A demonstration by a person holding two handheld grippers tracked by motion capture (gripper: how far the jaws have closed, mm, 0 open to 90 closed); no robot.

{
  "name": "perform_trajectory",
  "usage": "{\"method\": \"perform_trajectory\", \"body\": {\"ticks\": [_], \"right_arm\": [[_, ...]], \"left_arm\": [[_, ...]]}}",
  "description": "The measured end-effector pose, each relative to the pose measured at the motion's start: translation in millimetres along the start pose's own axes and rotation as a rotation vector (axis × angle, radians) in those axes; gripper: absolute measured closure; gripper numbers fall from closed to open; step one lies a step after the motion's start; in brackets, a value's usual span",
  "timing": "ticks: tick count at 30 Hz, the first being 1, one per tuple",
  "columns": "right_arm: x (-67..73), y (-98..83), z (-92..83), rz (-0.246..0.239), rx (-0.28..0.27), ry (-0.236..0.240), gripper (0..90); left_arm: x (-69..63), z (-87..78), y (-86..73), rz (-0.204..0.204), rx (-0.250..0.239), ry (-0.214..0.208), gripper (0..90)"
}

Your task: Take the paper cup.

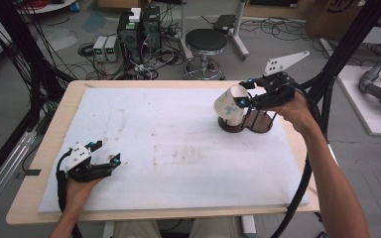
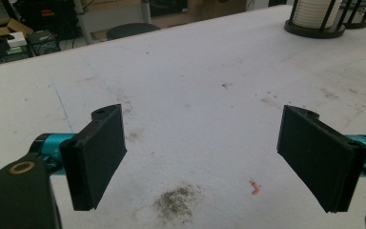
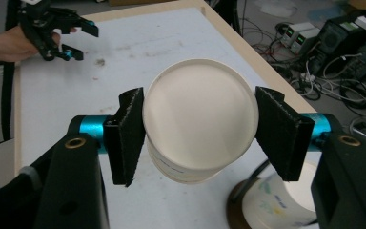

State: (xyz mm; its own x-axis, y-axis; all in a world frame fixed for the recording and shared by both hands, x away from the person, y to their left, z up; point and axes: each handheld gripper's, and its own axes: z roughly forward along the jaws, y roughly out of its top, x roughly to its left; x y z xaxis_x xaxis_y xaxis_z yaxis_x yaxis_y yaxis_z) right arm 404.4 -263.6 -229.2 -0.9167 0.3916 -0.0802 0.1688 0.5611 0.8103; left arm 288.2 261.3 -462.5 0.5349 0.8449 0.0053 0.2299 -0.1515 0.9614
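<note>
the right gripper (image 3: 198, 136) holds one paper cup (image 3: 200, 121) between its jaws, tilted and lifted just above the dark cup holder (image 1: 245, 123) at the far right of the white mat (image 1: 168, 144). to do this step well, i judge the squeeze should stay light so the thin wall does not buckle, and the lift straight so it clears the stack of cups (image 3: 279, 205) below. the left gripper (image 1: 104, 157) rests wide, holding nothing, well apart from the holder at the mat's near left. count: two grippers, one lifted cup, one two-ring holder.
</note>
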Motion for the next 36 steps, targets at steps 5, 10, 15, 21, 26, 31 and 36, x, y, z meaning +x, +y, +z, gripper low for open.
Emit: {"method": "perform_trajectory", "body": {"ticks": [5, 10, 15, 21, 26, 31, 36], "right_arm": [[18.7, -7.5, 6.6, -0.004, -0.047, 0.026, 38.5], [33.6, -19.8, 16.1, 0.005, -0.088, 0.055, 38.5], [47.8, -34.4, 29.4, 0.023, -0.129, 0.103, 38.4], [57.8, -51.0, 46.4, 0.033, -0.18, 0.143, 38.5], [64.8, -59.3, 55.4, 0.034, -0.206, 0.151, 38.4], [70.5, -69.8, 62.2, 0.04, -0.247, 0.148, 38.4], [73.0, -76.4, 68.6, 0.046, -0.26, 0.159, 38.4]], "left_arm": [[0.1, 0.0, 0.0, 0.001, 0.002, 0.0, 16.4], [0.2, 0.0, 0.1, 0.0, 0.002, -0.002, 16.5], [0.3, 0.2, 0.1, -0.002, 0.002, -0.002, 16.4], [0.4, 0.2, 0.0, -0.004, 0.002, -0.002, 16.5], [0.6, 0.2, 0.0, -0.004, 0.002, -0.002, 16.4], [0.6, 0.2, 0.0, -0.004, 0.002, -0.002, 16.4], [0.7, 0.2, 0.1, -0.004, 0.003, 0.0, 16.5]]}}
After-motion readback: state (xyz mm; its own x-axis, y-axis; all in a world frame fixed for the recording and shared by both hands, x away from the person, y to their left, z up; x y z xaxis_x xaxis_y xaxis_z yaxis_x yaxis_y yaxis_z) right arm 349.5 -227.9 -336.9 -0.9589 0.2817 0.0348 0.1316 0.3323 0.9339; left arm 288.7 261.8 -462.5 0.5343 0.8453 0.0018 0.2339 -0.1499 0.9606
